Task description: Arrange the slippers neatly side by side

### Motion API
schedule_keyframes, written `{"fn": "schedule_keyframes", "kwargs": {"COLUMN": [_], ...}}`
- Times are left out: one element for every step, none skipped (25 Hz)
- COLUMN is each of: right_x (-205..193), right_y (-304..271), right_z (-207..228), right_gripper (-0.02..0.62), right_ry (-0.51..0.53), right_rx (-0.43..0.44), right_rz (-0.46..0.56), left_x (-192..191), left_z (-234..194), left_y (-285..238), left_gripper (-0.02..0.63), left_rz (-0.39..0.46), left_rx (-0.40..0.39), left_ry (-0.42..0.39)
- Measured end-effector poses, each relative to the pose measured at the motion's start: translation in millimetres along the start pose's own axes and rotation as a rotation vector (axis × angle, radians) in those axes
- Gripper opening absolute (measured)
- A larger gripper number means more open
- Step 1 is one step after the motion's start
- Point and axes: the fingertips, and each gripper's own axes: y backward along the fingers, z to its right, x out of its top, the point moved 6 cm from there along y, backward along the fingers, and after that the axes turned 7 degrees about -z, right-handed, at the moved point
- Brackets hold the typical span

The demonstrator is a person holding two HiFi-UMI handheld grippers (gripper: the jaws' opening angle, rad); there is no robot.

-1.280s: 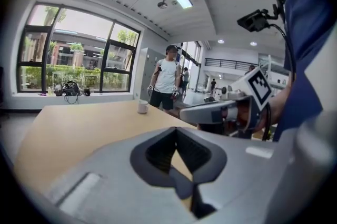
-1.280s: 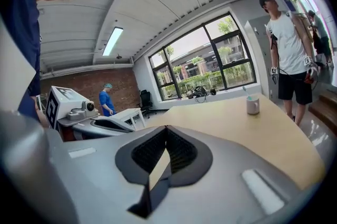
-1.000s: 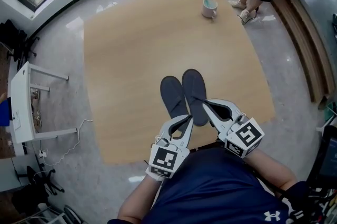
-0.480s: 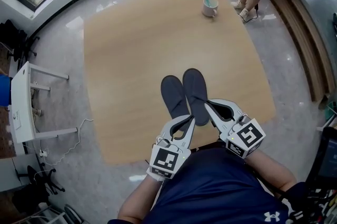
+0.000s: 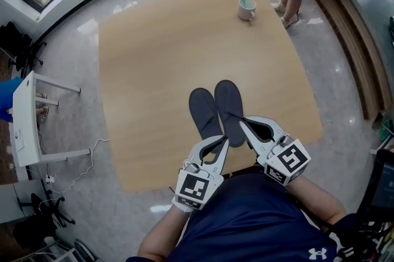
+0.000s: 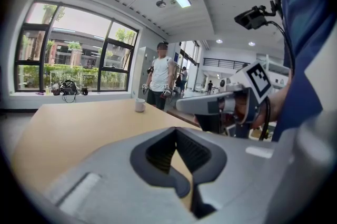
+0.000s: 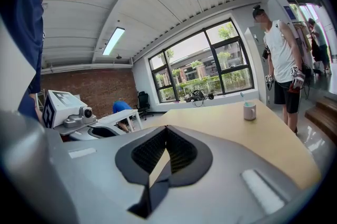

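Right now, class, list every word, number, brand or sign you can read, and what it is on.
No words or numbers are readable.
On the navy shirt: a white emblem, no letters.
On the cubes of the left gripper and right gripper: black-and-white square markers, no letters.
On the mug: no print visible.

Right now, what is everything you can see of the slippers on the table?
The left slipper and right slipper are dark grey, matte and fabric-looking, with rounded toes. They lie flat on the light wooden table, near the person, side by side with inner edges meeting, toes pointing away and slightly left; the right reaches a little farther. Their heel ends are hidden behind the left gripper and right gripper, both with jaws shut and empty; whether these touch them cannot be told.
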Motion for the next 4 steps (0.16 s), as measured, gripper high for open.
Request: {"fn": "schedule_keyframes", "kwargs": {"right_x": [-0.1,-0.3,-0.7,-1.0], "right_y": [0.4,0.8,1.3,1.8], "right_z": [0.3,0.7,1.1,1.6], "right_gripper": [0.011,0.011,0.011,0.011], "right_ry": [0.000,-0.001,-0.001,-0.002], "right_rx": [-0.001,-0.002,-0.003,-0.004], "right_rz": [0.000,0.000,0.001,0.001], "left_x": [-0.1,-0.3,-0.6,-0.8], "left_z": [-0.1,0.1,0.3,0.6], "left_y": [-0.2,-0.5,-0.9,-1.3], "left_gripper": [0.005,0.005,0.005,0.005], "left_rz": [0.000,0.000,-0.001,-0.001], "left_rx": [0.001,0.002,0.003,0.003], "left_ry": [0.001,0.001,0.002,0.002]}}
